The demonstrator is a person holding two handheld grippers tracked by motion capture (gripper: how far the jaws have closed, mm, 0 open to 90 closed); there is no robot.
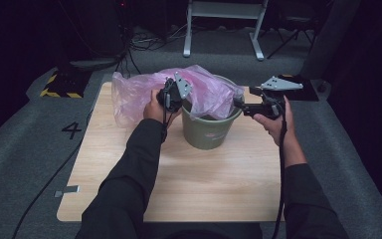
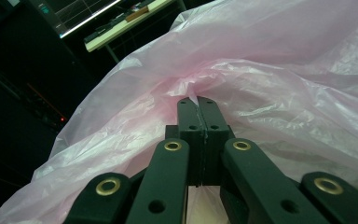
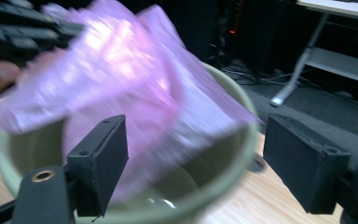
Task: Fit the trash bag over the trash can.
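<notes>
The pink plastic bag point(image 1: 144, 92) drapes over the far left rim of the green bucket point(image 1: 210, 130), which stands upright on the wooden table point(image 1: 204, 184) just beyond its middle. Nearest the camera in the high view, the person's two dark sleeves rise from the bottom edge. The left gripper point(image 1: 171, 94) sits at the bucket's left side with its jaws pressed together, pinching a gathered fold of the bag point(image 2: 261, 93); in the left gripper view the film bunches right at the closed tips. The right gripper point(image 1: 239, 103) hovers at the bucket's right rim, jaws spread wide and gripping nothing. In the right gripper view, blurred, the bag point(image 3: 135, 88) hangs partly inside the bucket point(image 3: 223, 158), ahead of the open jaws. Farther back, a white frame point(image 1: 224, 25) stands on the grey floor
</notes>
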